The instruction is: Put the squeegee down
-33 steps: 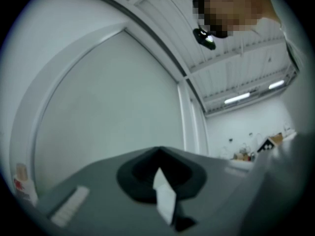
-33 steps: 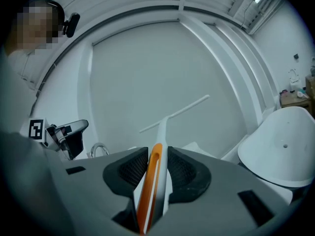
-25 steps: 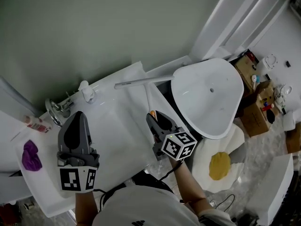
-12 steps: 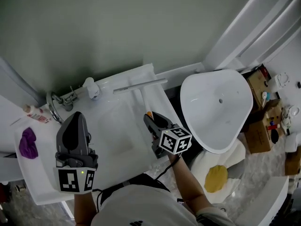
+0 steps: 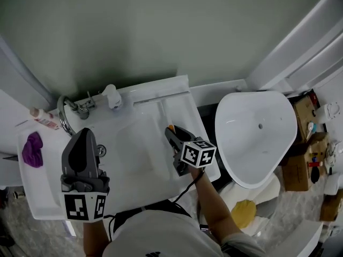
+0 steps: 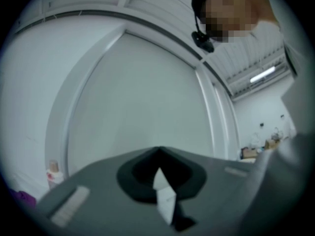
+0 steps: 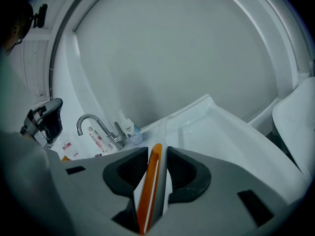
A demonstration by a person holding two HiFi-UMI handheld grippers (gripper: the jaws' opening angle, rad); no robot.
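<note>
The squeegee (image 5: 165, 114) has a white handle with an orange strip (image 7: 155, 173). Its handle runs away from me over the white sink counter (image 5: 177, 92), and its blade end lies toward the counter's back edge. My right gripper (image 5: 171, 131) is shut on the handle, which sits pinched between its jaws (image 7: 153, 154). My left gripper (image 5: 86, 133) hovers over the counter's left part with its tips together (image 6: 158, 151), pointing at the wall. A small white sliver shows behind its tips; I cannot tell what it is.
A chrome faucet (image 5: 67, 114) and a pump bottle (image 5: 111, 96) stand at the back of the sink basin (image 5: 134, 154). A purple cloth (image 5: 32, 157) and a small bottle (image 5: 45, 119) lie at the left. A white bowl-shaped fixture (image 5: 257, 138) stands right of the counter.
My right gripper has sunk toward the sink counter with the squeegee, whose blade now lies low by the back edge. My left gripper has hardly moved.
</note>
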